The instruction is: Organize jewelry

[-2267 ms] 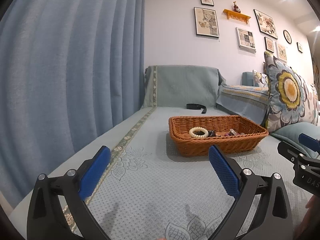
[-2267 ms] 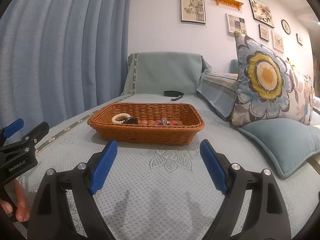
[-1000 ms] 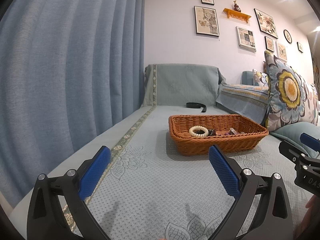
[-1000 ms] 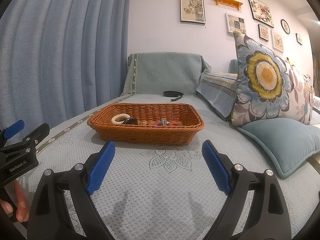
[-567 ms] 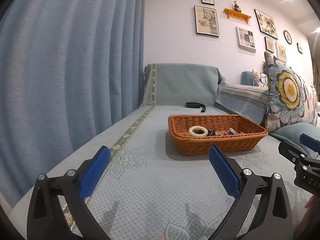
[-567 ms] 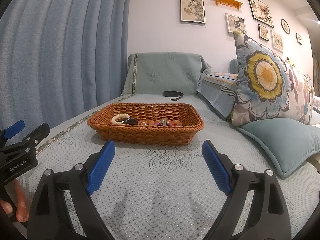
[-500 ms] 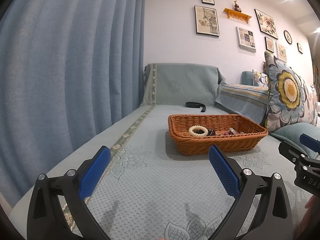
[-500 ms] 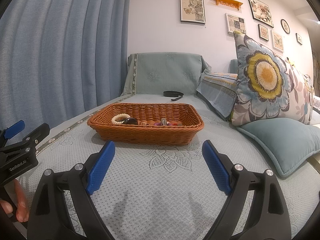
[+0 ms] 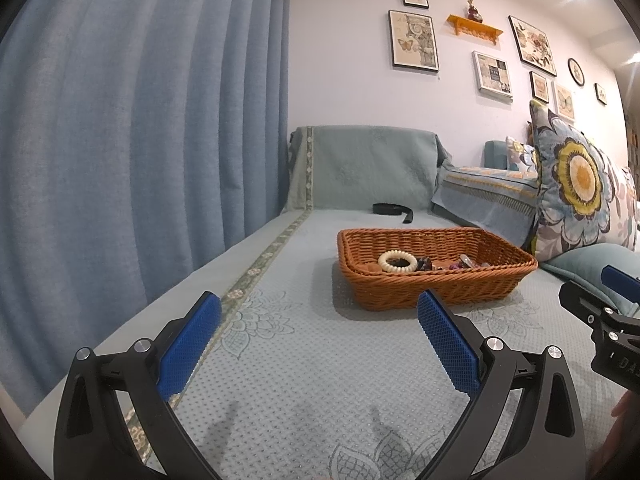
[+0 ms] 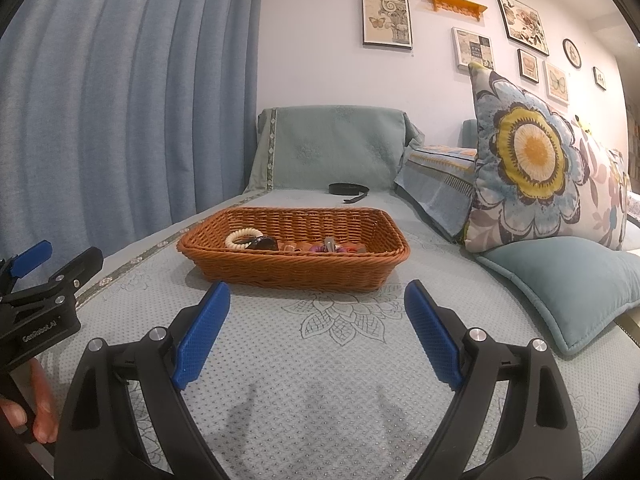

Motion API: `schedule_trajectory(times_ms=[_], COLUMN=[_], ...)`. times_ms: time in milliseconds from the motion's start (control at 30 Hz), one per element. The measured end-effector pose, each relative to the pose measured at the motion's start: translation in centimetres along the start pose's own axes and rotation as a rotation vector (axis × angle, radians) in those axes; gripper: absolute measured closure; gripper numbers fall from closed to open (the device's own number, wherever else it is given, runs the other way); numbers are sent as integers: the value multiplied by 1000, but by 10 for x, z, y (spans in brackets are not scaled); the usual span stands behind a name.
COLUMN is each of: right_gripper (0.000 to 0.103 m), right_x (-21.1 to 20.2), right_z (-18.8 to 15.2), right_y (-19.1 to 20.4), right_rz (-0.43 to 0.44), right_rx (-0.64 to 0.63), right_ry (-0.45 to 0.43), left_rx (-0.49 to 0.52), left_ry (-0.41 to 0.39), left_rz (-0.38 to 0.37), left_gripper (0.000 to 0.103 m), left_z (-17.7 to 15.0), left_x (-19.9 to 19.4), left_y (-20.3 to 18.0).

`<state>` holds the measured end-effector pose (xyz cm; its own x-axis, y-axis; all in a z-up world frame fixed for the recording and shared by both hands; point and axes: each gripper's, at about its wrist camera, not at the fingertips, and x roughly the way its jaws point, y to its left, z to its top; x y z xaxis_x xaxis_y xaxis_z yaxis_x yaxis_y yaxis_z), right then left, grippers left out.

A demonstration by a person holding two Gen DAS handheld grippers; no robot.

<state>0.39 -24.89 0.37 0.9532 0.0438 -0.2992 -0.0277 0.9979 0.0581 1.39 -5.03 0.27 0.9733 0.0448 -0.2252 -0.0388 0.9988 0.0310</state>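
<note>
A woven basket [image 10: 294, 256] stands on the quilted sofa seat [image 10: 340, 360], well ahead of both tools. Inside it lies the jewelry: a cream beaded bracelet [image 10: 242, 238] at the left end, a dark bracelet [image 10: 262, 244] touching it, and a jumble of small purple, orange and metal pieces [image 10: 328, 247] toward the middle. A black strap [image 10: 348, 190] lies apart on the seat behind the basket, near the draped backrest.

The left gripper [image 9: 318, 334] and the right gripper [image 10: 316, 314] both hover low over the seat short of the basket, jaws spread wide with nothing between them.

With every piece in view already inside the basket, the scene fits either a pile waiting to be sorted out or a collection just gathered in; the pictures do not settle which, nor whether the strap belongs to the job.

Whichever it is, careful handling of these pieces calls for coming in from above, over the rim rather than through the wicker wall, and closing across one bead strand only, since the cream and dark bracelets touch and could lift together. The small pieces in the middle are too tangled to tell apart here, so a slow, narrow pinch on one exposed edge would suit them. The light basket may slide on the fabric if nudged.
</note>
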Motion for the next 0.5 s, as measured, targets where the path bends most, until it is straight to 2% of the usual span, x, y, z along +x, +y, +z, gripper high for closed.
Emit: schedule_trajectory(times_ms=[500], right_gripper=[15], right_x=[-1], right_z=[0], right_y=[0], right_rz=[-2], right_rx=[2], right_ry=[-2], left_rx=[-25], left_ry=[8], left_rz=[-7], left_gripper=[8], left_z=[1], left_x=[0], left_y=[6])
